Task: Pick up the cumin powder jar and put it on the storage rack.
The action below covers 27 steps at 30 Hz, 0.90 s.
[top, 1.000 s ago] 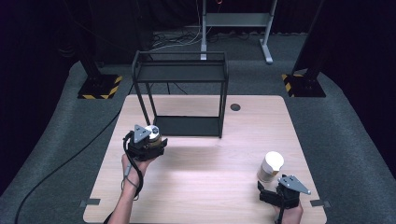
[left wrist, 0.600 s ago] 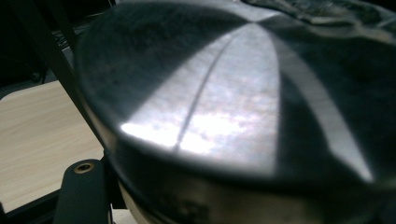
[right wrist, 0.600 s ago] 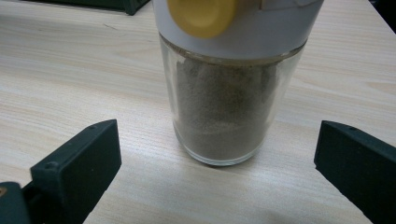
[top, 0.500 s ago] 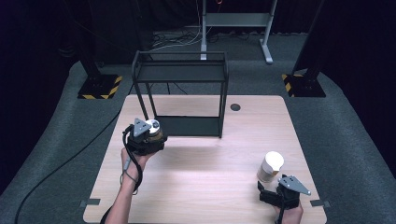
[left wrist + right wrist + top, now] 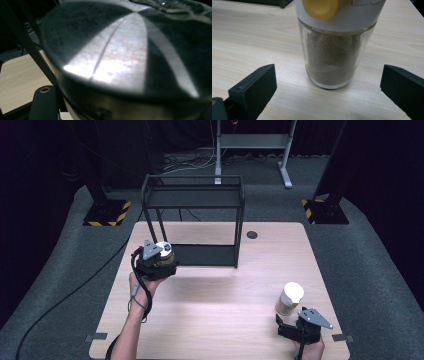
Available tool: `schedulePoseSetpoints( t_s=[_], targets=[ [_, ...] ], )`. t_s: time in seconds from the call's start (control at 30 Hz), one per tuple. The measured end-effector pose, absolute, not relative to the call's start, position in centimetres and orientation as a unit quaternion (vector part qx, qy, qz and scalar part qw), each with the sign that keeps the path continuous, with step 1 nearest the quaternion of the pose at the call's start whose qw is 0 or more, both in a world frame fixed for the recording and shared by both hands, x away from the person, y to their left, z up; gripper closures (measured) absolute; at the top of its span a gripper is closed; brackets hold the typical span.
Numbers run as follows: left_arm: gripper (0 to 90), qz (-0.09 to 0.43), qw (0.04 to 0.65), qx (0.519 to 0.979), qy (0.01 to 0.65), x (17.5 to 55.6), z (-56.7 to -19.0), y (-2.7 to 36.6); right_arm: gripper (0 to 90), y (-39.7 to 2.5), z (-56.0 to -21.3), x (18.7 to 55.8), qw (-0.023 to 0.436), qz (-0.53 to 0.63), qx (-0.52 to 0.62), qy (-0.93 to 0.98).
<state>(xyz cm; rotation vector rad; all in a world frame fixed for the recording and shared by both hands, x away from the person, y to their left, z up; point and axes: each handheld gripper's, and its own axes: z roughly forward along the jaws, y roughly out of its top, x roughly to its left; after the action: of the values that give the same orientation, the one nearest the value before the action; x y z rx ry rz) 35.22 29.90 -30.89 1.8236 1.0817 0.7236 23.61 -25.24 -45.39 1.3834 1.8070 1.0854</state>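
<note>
Pale wood makes up the counter (image 5: pixel 210 320), and on its far half stands a black metal two-tier rack (image 5: pixel 192 222). At the rack's near left corner the left tongs (image 5: pixel 159 257) hold a round tin with a dull silver metal lid (image 5: pixel 164 249); in the left gripper view that lid (image 5: pixel 125 55) looms close against the camera, tilted, with one black jaw just under its rim and a black rack bar behind it, and the tongs appear to be pinching the tin, though the second jaw is hidden. Near the counter's right front corner a clear glass jar of brown powder with a white cap (image 5: pixel 290 298) stands upright, its long axis vertical and its cap pointing up. The right tongs (image 5: pixel 289 325) lie low just on the near side of it, facing it. In the right gripper view the jar (image 5: pixel 334 57) rests on the wood between the two black jaws, which are spread wide and well clear of the glass, and a round yellow tab (image 5: pixel 321 7) shows on its cap.
</note>
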Motion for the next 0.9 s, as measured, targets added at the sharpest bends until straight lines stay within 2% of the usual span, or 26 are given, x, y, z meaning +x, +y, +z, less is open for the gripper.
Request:
schedulePoseSetpoints(
  t_s=[0.57, 0.9],
  targets=[
    [30.5, 0.274, 0.447, 0.741, 0.42, 35.1, -27.9, 30.4, 0.0, -25.1, -45.3, 23.8, 0.303, 0.406, 0.526, 0.684],
    [30.6, 0.274, 0.452, 0.747, 0.403, 36.6, -24.9, 30.0, 0.0, -25.2, -45.3, 23.8, 0.302, 0.406, 0.527, 0.683]
  ],
)
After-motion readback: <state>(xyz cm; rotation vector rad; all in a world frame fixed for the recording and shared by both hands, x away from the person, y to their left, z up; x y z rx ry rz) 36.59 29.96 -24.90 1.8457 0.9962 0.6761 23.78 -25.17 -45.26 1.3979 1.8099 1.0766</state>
